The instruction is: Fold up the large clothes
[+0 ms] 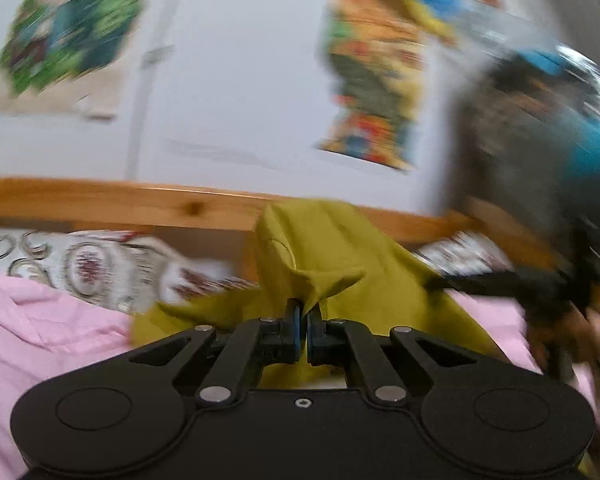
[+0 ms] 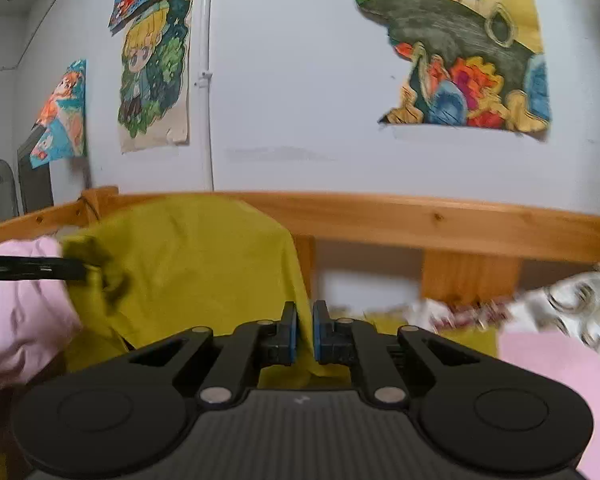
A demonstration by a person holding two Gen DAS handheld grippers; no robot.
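My left gripper (image 1: 303,320) is clamped on a bunched fold of the mustard-yellow garment (image 1: 328,248), the cloth rising in a peak just past the blue pads (image 1: 297,330). My right gripper (image 2: 304,326) has its pads pinched on an edge of the same garment (image 2: 188,264), which hangs up from the jaws and stretches to the left. The cloth is held up between my two tongs, above the pink sheet (image 1: 40,320) on the bed, with the patterned pillow (image 1: 92,268) and the wooden bed rail (image 2: 420,220) at the far side. Coloured drawings (image 2: 460,52) hang on the white wall beyond
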